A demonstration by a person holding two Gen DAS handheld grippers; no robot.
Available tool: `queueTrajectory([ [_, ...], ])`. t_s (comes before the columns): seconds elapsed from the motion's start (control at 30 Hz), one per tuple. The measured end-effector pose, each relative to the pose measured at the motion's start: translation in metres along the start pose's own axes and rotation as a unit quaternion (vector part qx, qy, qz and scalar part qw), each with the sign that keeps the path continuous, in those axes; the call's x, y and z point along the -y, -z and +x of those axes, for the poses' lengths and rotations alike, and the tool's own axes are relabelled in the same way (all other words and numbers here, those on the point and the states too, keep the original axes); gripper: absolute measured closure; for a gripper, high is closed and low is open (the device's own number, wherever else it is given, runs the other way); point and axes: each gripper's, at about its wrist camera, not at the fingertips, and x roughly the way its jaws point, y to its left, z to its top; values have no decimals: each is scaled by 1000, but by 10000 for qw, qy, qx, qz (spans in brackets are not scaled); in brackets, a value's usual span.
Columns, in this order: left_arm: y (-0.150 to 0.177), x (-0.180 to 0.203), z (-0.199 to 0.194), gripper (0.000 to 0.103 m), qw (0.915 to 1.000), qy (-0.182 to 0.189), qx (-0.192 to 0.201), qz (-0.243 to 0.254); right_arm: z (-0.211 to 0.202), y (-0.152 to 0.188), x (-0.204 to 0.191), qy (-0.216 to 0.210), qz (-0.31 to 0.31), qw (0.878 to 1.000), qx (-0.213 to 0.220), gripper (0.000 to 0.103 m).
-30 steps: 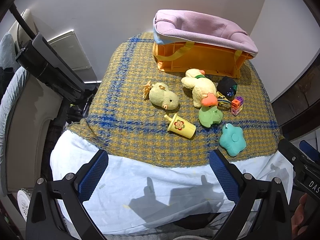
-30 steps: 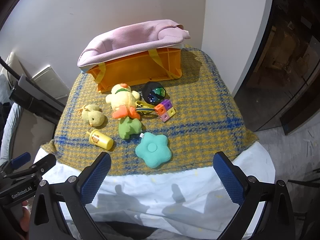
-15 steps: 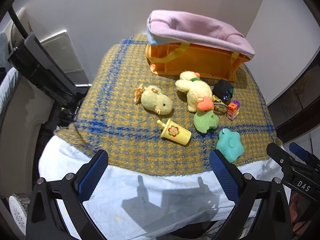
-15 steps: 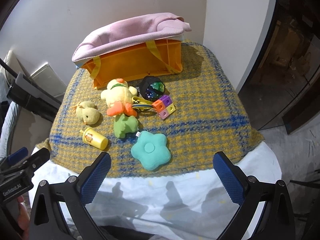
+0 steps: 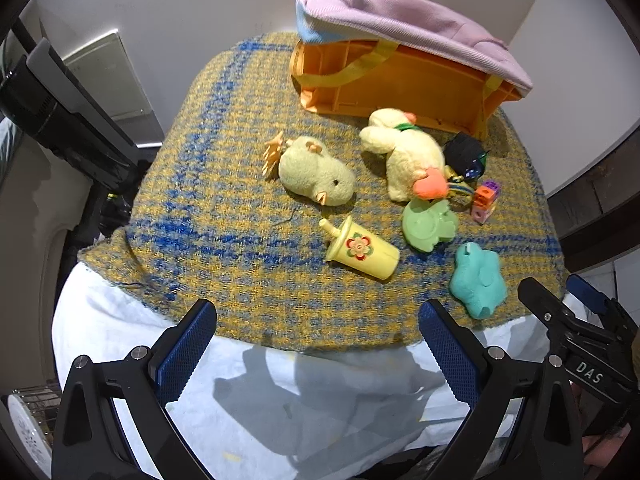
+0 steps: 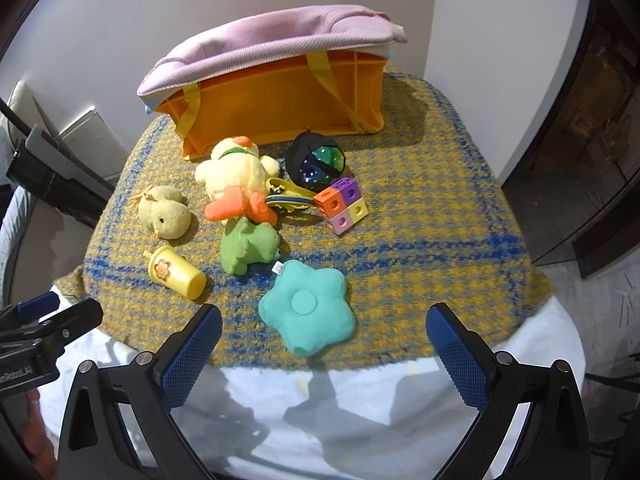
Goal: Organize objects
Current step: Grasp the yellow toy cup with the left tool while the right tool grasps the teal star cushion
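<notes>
Both grippers have moved in closer since a second ago; toys now loom larger, none displaced. Left gripper (image 5: pixel 316 344) and right gripper (image 6: pixel 324 348) hover low over the near edge of the surface (image 6: pixel 460 240), fingers spread wide, holding nothing. Toys lie loose in front of the orange bin (image 6: pixel 280 108), probably the drop target; its pink cloth (image 6: pixel 272 44) covers the top, so access looks awkward. Teal flower cushion (image 6: pixel 308 316) sits just ahead of the right gripper, yellow cup (image 5: pixel 362 250) ahead of the left: likely first picks. No sorting done yet.
</notes>
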Motion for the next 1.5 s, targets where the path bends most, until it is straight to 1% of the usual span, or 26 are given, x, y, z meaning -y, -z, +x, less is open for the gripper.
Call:
queueTrajectory([
  [0.1,0,-4,12,0,9999,-48,-75,-78,17,2,-4,8,-46,9999,-102,1],
  [0.23,-1,-7,31,0,9997,-1,-231,-105,39,7,-10,-44,-118,9995,-275,1],
  [0.47,-5,-5,46,0,9995,63,-269,-153,61,8,-12,61,-202,9990,-389,1],
  [0.5,-5,-4,47,0,9980,-83,-223,-580,62,8,-13,77,-212,9990,-396,1],
  [0.57,-5,-2,51,0,9982,-83,-239,-541,66,8,-15,89,-236,9988,-430,1],
  [0.6,-5,-1,52,0,9910,-355,-160,-1281,68,7,-16,100,-256,9986,-446,1],
  [0.63,-5,0,53,0,9912,-366,-168,-1265,70,7,-17,23,-459,9977,-489,1],
  [0.7,-4,1,56,0,9916,-384,-182,-1224,72,9,-19,69,-529,9973,-514,2],
  [0.77,-4,2,59,0,9917,-385,-201,-1210,75,10,-21,64,-566,9968,-556,6],
  [0.83,-4,3,62,0,9919,-371,-226,-1196,78,11,-20,45,-556,9966,-604,15],
  [0.87,-5,4,63,0,9920,-360,-233,-1188,80,11,-19,26,-550,9964,-639,17],
  [0.9,-6,4,64,0,9921,-354,-240,-1178,82,12,-18,13,-543,9962,-674,23],
  [0.97,-8,5,67,0,9925,-324,-242,-1158,84,12,-16,-50,-504,9962,-705,24],
  [1.03,-11,6,70,0,9919,-297,-250,-1211,82,12,-14,-103,-495,9966,-647,27],
  [1.13,-16,7,75,0,9913,-262,-264,-1266,74,11,-8,-153,-408,9978,-500,30],
  [1.27,-28,6,82,0,9914,-155,-267,-1272,64,8,3,-64,-325,9988,-348,30],
  [1.37,-42,5,91,1,9922,-113,-301,-1204,61,6,12,-25,-229,9991,-348,30],
  [1.5,-61,6,102,1,9934,-185,-353,-1080,62,1,15,15,-138,9992,-382,30],
])
